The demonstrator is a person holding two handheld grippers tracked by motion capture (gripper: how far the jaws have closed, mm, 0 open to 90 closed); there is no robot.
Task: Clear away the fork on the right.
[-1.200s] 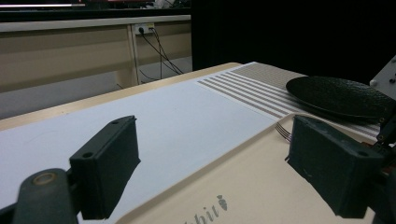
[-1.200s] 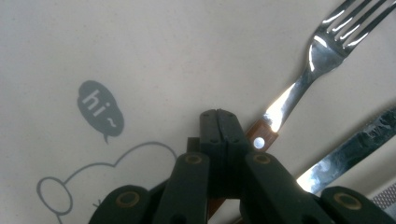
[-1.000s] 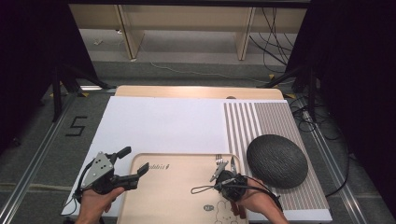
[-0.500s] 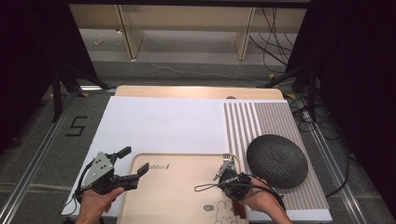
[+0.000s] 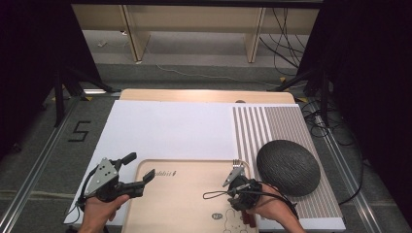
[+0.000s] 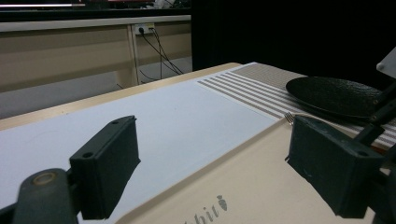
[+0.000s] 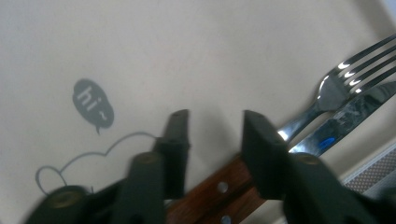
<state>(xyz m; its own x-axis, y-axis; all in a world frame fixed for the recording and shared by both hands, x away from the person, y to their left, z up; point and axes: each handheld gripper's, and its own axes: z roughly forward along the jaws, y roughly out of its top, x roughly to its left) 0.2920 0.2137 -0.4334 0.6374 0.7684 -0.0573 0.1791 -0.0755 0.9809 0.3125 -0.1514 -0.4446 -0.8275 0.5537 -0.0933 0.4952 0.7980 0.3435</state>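
Note:
A fork (image 7: pixel 336 91) and a knife (image 7: pixel 362 107) with brown wooden handles (image 7: pixel 219 189) lie side by side on a beige board (image 5: pixel 184 199). In the high view the fork's tines (image 5: pixel 237 162) point at the board's far right corner. My right gripper (image 7: pixel 215 135) points down over the handles. Its jaws have just been opening and now stand apart, with the handles under the gap and neither pad pressing on them. In the high view the right gripper (image 5: pixel 239 187) sits at the board's right edge. My left gripper (image 5: pixel 138 167) hovers open over the board's left corner with nothing between its jaws (image 6: pixel 210 140).
A dark textured round dish (image 5: pixel 287 166) rests on a striped mat (image 5: pixel 272 126) just right of the fork, and also appears in the left gripper view as the dish (image 6: pixel 334 95). A white sheet (image 5: pixel 165 128) covers the table beyond the board. The board carries a printed speech bubble (image 7: pixel 92 108).
The fork's tines have shifted slightly to the right near the board's far edge. The right gripper has tilted, its grey plate now showing over the fork. The left gripper has kept still.

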